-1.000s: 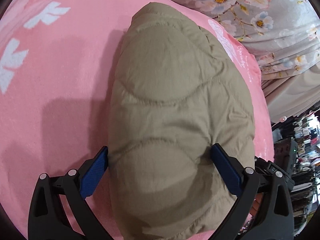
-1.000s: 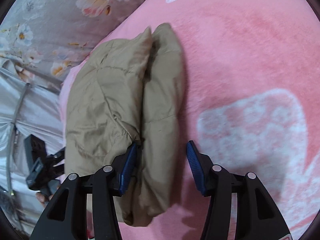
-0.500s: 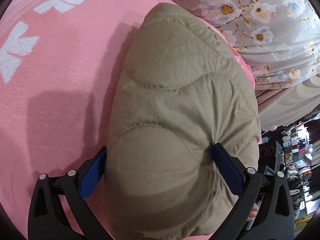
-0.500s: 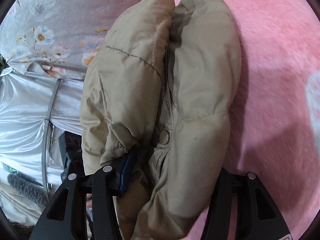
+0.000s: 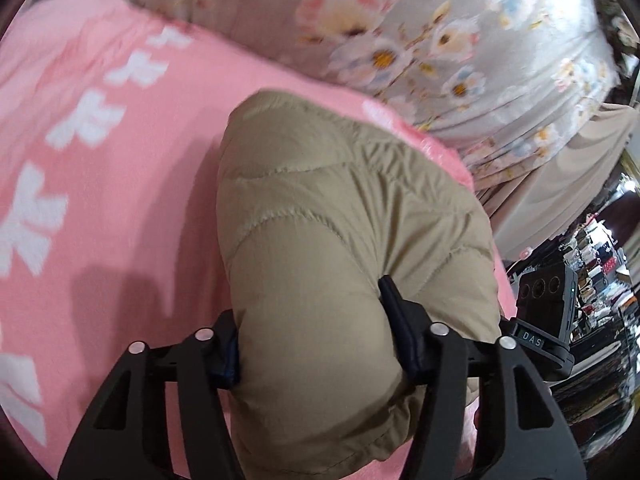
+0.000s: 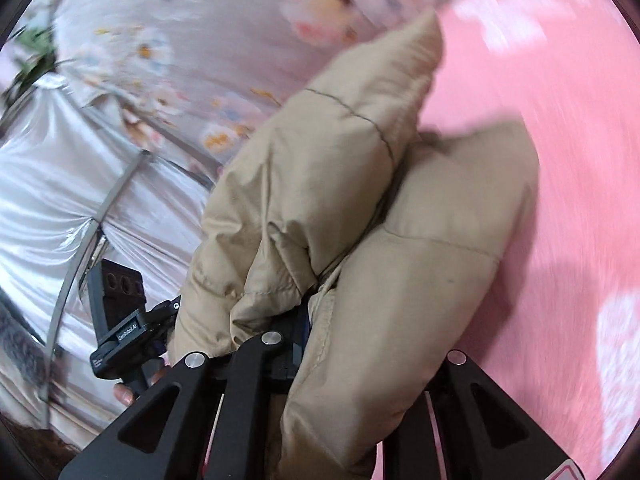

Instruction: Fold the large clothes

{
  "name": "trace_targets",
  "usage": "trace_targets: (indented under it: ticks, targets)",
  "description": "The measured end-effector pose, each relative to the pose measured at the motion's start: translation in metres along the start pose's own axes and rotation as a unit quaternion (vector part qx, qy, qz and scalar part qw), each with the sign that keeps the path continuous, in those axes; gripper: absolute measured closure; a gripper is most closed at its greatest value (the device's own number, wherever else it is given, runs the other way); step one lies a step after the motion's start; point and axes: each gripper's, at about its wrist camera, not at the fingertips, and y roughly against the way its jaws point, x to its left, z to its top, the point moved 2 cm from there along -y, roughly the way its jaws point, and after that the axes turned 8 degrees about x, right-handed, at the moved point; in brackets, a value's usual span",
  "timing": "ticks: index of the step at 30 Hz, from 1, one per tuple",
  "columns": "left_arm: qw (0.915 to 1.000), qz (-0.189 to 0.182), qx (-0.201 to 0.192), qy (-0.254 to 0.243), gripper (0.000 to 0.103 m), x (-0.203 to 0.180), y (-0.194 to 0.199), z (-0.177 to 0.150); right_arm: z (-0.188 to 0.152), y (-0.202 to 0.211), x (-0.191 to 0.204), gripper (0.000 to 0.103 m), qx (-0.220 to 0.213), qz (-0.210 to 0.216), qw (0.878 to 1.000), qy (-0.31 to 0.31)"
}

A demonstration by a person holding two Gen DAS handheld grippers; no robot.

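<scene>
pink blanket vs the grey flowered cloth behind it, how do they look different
The pink blanket is plain pink with white bow-like shapes, while the grey flowered cloth carries pale blossoms with yellow centres. The blanket lies smooth and looks fuzzy; the flowered cloth hangs in folds at its lower edge. The folded tan jacket rests over the blanket, not the flowered cloth. Both are soft fabrics lying next to each other.

A pink fleece blanket (image 5: 132,208) with white bow-like shapes covers the bed. Just beyond its far edge hangs a grey curtain (image 5: 492,32) printed with pale flowers, falling in soft folds. Beside that curtain, a shiny silver-white drape (image 6: 52,184) is crossed by a thin metal rod (image 6: 80,256). Past the curtain's other end lie dim, cluttered shelves (image 5: 596,264).
</scene>
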Motion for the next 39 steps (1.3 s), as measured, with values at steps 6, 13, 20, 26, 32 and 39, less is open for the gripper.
trace_targets:
  ticks: [6,13,20,26,32,39]
  targets:
    - [0.9941,0.001,-0.083,-0.070,0.051,-0.038,0.054,0.043,0.047,0.026,0.062,0.090,-0.074,0.003,0.993,0.087]
    - [0.9816,0.014,-0.158,-0.106,0.051,-0.033,0.100,0.090,0.092,0.016,0.117,0.090,-0.114,-0.008,0.979,0.171]
    - [0.9763,0.047,-0.186,-0.100,0.051,0.023,0.101,0.119,0.128,-0.055,0.129,0.090,-0.101,-0.008,0.975,0.199]
    - [0.9741,0.085,-0.189,-0.089,0.051,0.083,0.070,0.123,0.136,-0.134,0.107,0.090,-0.076,-0.012,0.979,0.191]
    - [0.9819,0.104,-0.153,-0.043,0.049,0.153,0.027,0.098,0.114,-0.203,0.070,0.090,-0.008,-0.026,0.986,0.166]
    - [0.9901,0.097,-0.092,0.041,0.032,0.200,0.020,0.063,0.080,-0.225,0.023,0.071,0.067,-0.033,0.994,0.078]
